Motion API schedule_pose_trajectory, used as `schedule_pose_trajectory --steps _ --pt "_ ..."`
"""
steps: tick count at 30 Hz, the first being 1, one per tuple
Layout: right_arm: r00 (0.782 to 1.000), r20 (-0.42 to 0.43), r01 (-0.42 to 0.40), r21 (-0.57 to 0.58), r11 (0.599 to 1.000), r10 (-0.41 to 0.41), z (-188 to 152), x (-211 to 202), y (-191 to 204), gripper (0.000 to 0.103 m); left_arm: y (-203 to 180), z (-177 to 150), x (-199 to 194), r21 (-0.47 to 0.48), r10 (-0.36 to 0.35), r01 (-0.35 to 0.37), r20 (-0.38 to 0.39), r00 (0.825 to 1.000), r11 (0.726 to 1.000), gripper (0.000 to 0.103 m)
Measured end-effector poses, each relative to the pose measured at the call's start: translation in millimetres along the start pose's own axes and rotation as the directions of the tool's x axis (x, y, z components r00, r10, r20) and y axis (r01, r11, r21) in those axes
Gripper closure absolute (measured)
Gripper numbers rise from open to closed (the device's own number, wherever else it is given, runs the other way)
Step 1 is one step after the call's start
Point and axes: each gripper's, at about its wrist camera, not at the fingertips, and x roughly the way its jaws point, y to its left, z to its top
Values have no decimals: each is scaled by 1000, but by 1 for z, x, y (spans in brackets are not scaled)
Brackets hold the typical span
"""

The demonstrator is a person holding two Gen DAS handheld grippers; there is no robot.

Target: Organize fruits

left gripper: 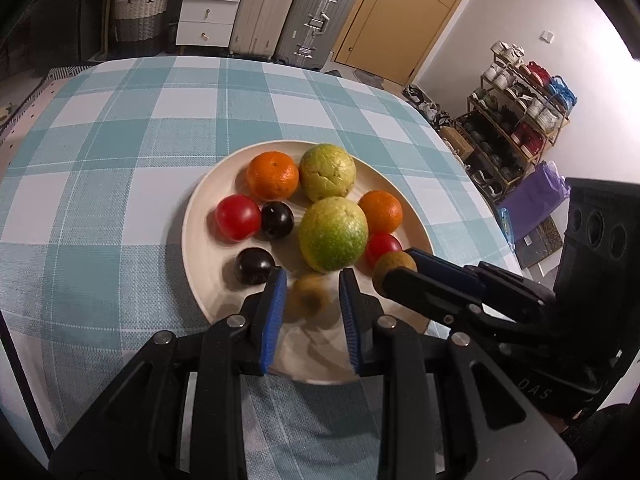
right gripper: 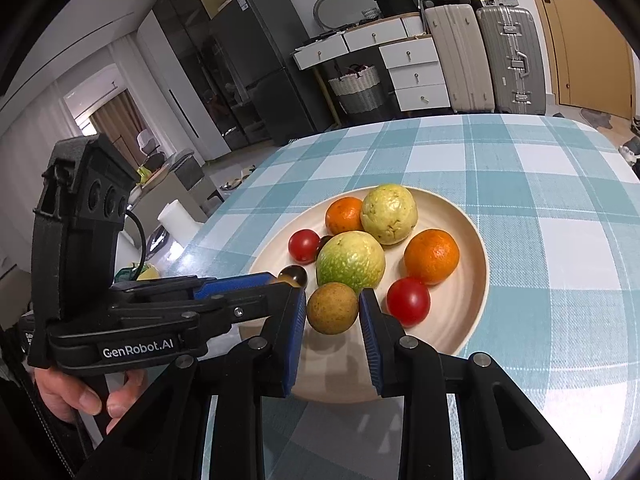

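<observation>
Left claw [left gripper: 313, 280] pressed together on a small blurred brown fruit [left gripper: 308, 300], held over the near edge of the plate [left gripper: 192, 216]. Right claw [right gripper: 332, 294] pinching a round brown fruit [right gripper: 332, 308] between its blue pads [right gripper: 370, 340], also above the near part of the plate and just beside the left claw. A bare hand [right gripper: 76, 392] around the handle of the left claw, off the plate's left side.

On the plate, just beyond both claws, a big green guava [left gripper: 333, 234] near the middle. Behind it, toward the far rim, a yellower guava [left gripper: 328, 172], touching an orange [left gripper: 273, 174] on its left. A second orange [left gripper: 381, 211] at the right rim, with a red tomatoe [left gripper: 383, 245] just in front of it. On the left part of the plate another tomatoe [left gripper: 238, 216] touching a dark plum [left gripper: 277, 220], and a second plum [left gripper: 254, 266] nearer the front rim. Under the plate, a blue and white checked tablecloth [left gripper: 120, 140].
</observation>
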Motion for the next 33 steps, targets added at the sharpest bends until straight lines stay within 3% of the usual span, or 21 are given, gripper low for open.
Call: schedule_pose_trajectory --steps 2,4,6,9,14,25,31,33 --pt "1000 13 7 6 1000 -7 2 0 -1 72 3 3 -1 -11 -2 2 6 1000 1000 78" --pt "999 44 10 18 1000 -11 3 -5 -3 60 5 5 -7 -17 1 -1 30 1000 1000 78" --pt "996 86 16 25 1000 -18 4 -13 -4 47 5 6 -12 -13 2 -1 43 999 1000 70" --pt "995 101 25 18 1000 -27 6 -19 -4 46 5 6 -20 -9 19 -19 69 997 1000 55" --pt "993 114 40 38 998 -44 4 -29 -7 44 5 4 -36 -18 45 -43 102 994 999 52" --pt "978 197 62 27 998 -66 0 -68 3 28 -17 -10 -74 4 83 -85 194 978 996 48" --pt "960 269 68 20 997 -71 -4 -90 12 15 -31 -21 -99 33 99 -112 272 957 993 33" --pt "955 285 73 19 997 -75 -5 -96 15 14 -35 -25 -108 31 111 -126 306 946 992 17"
